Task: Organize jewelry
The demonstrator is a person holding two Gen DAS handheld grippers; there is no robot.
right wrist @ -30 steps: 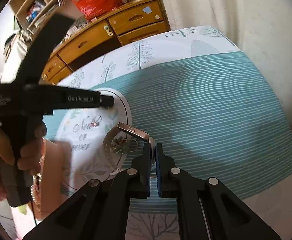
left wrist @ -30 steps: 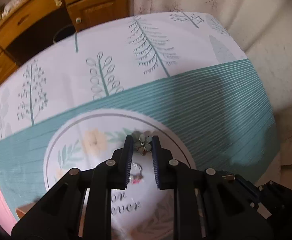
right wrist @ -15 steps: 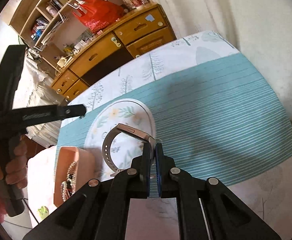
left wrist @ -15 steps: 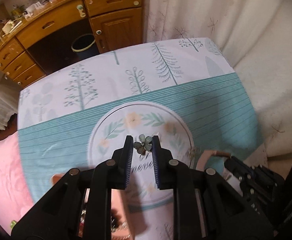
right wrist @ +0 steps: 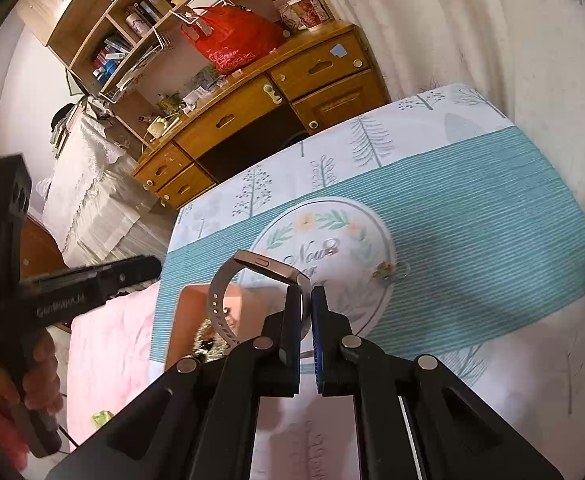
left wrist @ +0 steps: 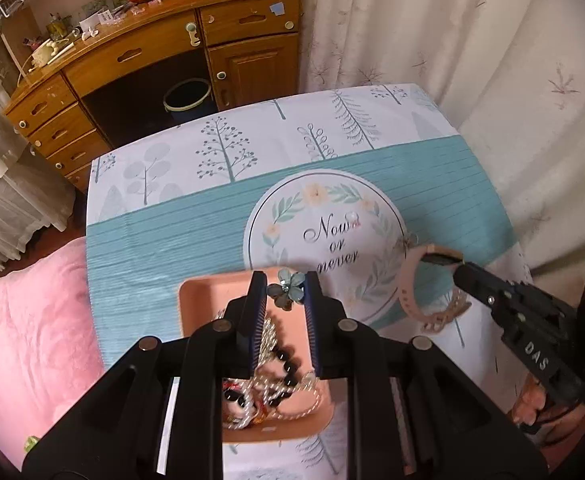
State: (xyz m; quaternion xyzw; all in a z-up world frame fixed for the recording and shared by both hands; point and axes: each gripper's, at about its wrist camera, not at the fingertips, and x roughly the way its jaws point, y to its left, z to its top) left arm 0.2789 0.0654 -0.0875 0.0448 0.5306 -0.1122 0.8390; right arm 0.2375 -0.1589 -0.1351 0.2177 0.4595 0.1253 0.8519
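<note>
My left gripper is shut on a grey-green flower brooch and holds it above the far edge of the pink tray, which holds beads and chains. My right gripper is shut on the strap of a pink smartwatch and holds it in the air beside the tray; the watch also shows in the left wrist view. A ring and a small gold piece lie on the round print of the tablecloth.
The table carries a teal and white tree-print cloth. A pink blanket lies to its left. A wooden desk with a bin stands behind. A curtain hangs on the right.
Both grippers have risen and pulled back from the table with their pieces. The pink tray has come into view under my left gripper. The watch has lifted off the cloth.
</note>
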